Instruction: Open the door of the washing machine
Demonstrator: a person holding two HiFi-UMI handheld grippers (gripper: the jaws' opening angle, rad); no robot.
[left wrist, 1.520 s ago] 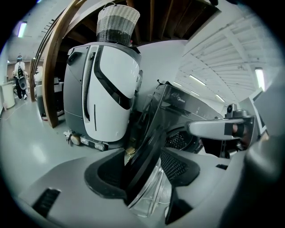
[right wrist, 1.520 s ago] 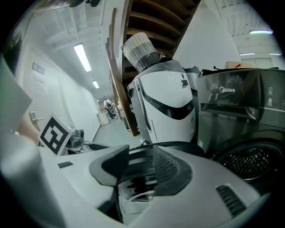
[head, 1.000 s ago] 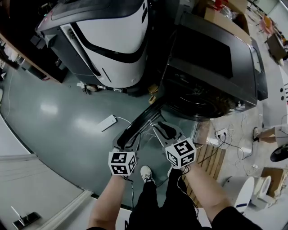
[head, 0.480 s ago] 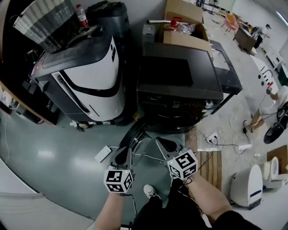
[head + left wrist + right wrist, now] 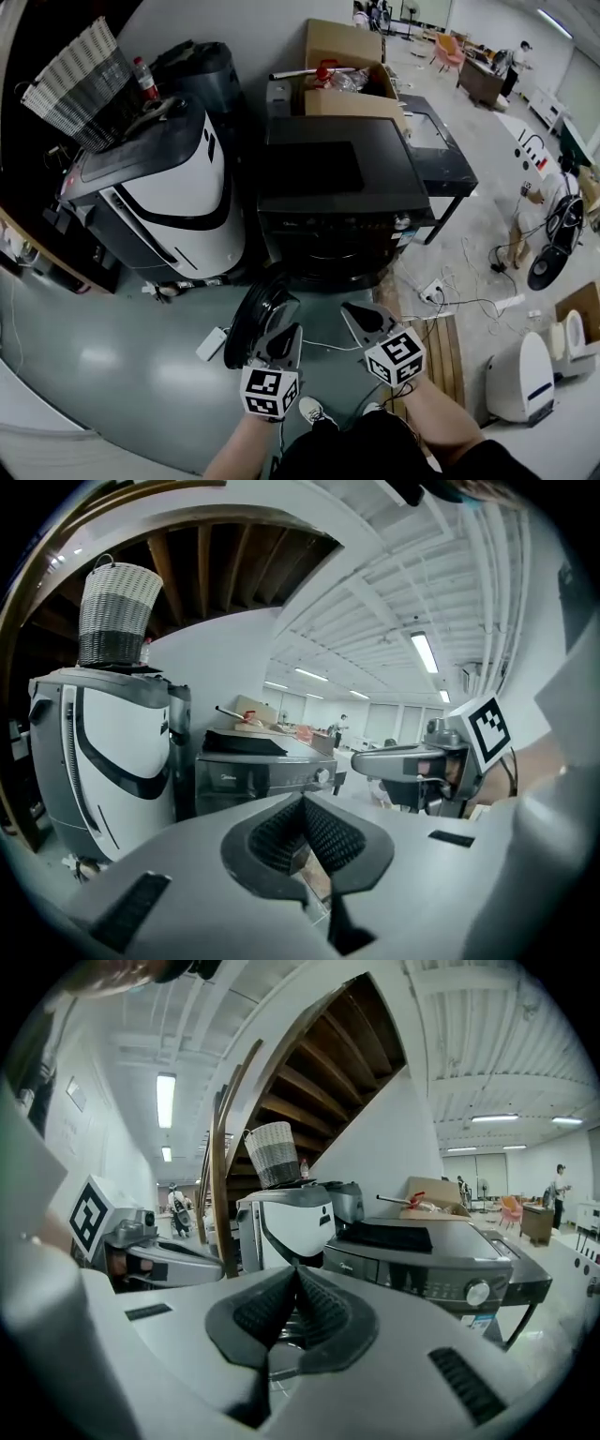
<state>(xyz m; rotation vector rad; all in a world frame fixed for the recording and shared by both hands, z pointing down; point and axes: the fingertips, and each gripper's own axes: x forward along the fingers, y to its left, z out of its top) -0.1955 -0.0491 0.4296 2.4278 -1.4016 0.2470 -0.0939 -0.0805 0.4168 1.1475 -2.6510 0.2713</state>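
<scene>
The dark front-loading washing machine (image 5: 337, 187) stands in the middle of the head view. Its round door (image 5: 251, 319) hangs open, swung out to the left of the drum opening (image 5: 328, 258). My left gripper (image 5: 280, 339) hovers just right of the door's edge, apart from it, with its jaws shut on nothing. My right gripper (image 5: 362, 317) hangs in front of the machine, also shut and empty. The left gripper view shows closed pads (image 5: 302, 803) with the washing machine (image 5: 267, 771) beyond. In the right gripper view the closed tips (image 5: 295, 1274) point at the washing machine (image 5: 422, 1260).
A white-and-grey machine (image 5: 173, 187) with a wicker basket (image 5: 70, 84) on top stands left of the washer. A cardboard box (image 5: 342, 66) sits behind it. A power strip (image 5: 211, 342), cables and a wooden pallet (image 5: 441, 347) lie on the floor; a white appliance (image 5: 520, 375) stands at right.
Both grippers have risen and drawn back from the open door, and their jaws have closed. The head view has tilted up, so more of the room shows.
</scene>
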